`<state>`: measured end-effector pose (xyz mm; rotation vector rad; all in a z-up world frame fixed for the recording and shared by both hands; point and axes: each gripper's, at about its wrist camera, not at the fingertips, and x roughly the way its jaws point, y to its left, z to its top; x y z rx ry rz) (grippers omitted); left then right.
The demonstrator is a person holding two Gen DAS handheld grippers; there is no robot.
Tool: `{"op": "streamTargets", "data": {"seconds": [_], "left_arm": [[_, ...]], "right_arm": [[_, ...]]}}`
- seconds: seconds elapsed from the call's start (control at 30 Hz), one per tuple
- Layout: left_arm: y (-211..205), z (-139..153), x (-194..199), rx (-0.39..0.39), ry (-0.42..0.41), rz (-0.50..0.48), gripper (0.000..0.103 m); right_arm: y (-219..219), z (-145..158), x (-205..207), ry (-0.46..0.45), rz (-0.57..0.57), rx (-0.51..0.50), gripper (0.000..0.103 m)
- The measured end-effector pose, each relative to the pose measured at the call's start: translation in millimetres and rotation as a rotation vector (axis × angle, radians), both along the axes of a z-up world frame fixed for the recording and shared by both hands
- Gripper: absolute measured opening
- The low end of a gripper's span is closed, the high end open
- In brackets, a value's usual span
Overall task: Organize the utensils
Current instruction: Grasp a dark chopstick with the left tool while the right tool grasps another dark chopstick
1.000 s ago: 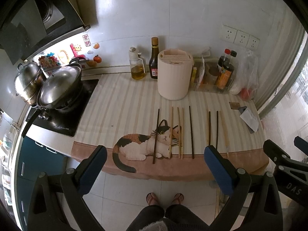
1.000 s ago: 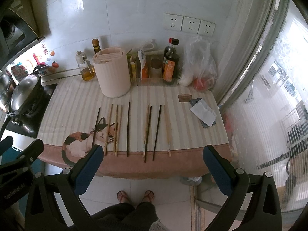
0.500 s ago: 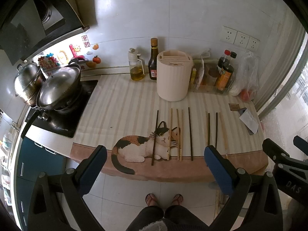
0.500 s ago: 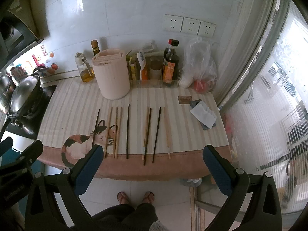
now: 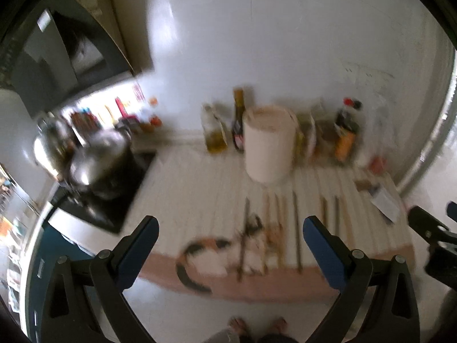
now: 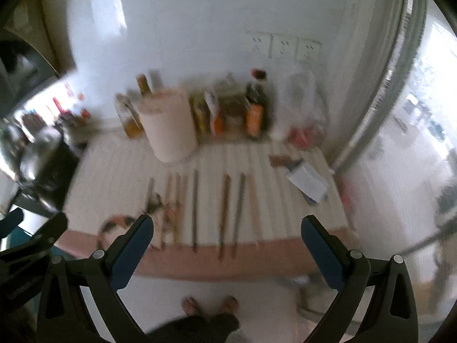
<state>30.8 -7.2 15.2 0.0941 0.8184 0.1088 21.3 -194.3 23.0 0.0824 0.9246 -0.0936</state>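
Chopsticks lie in a row on the striped mat, near its front edge. The pale tub stands behind them. Left gripper and right gripper are both spread wide, holding nothing.

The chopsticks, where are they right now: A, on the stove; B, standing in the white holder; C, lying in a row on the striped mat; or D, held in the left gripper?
C: the chopsticks lie side by side on the striped mat, in front of the white holder; both grippers hang open and empty.
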Motion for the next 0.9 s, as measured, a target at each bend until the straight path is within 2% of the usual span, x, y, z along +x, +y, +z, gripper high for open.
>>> {"op": "streamTargets", "data": {"seconds": [0.17, 0.23, 0.3, 0.37, 0.4, 0.57, 0.63, 0.77, 0.87, 0.9], "left_arm": [[9.0, -15.8, 34.1, -0.008, -0.045, 0.072, 0.103], [18.8, -28.0, 43.1, 0.016, -0.045, 0.108, 0.103], [24.5, -43.2, 59.2, 0.040, -0.033, 0.134, 0.103], [33.3, -61.8, 73.0, 0.054, 0.008, 0.153, 0.103], [36.4, -69.1, 77.7, 0.058, 0.021, 0.159, 0.103], [55.1, -135.0, 122.2, 0.083, 0.180, 0.181, 0.103], [58.4, -166.5, 137.3, 0.063, 0.266, 0.151, 0.103], [55.8, -226.5, 164.5, 0.038, 0.413, 0.060, 0.100], [51.8, -260.3, 181.0, -0.005, 0.484, 0.006, 0.099], [47.7, -272.1, 185.0, -0.014, 0.511, -0.015, 0.093]], "right_arm": [[-12.8, -24.8, 27.1, -0.023, -0.015, 0.055, 0.103], [-17.5, -41.2, 41.6, -0.007, -0.031, 0.070, 0.102], [-21.0, -59.0, 54.3, 0.013, -0.036, 0.089, 0.093], [-24.2, -83.7, 74.5, 0.059, -0.035, 0.105, 0.075], [-25.1, -96.9, 84.7, 0.087, -0.029, 0.116, 0.072], [-17.8, -161.4, 125.4, 0.220, 0.003, 0.149, 0.042], [-10.1, -186.8, 138.1, 0.262, 0.017, 0.142, 0.034], [11.3, -237.2, 166.2, 0.362, 0.021, 0.122, 0.034], [24.0, -265.5, 184.7, 0.422, 0.018, 0.156, 0.034], [29.0, -275.6, 191.9, 0.440, 0.017, 0.147, 0.034]]}}
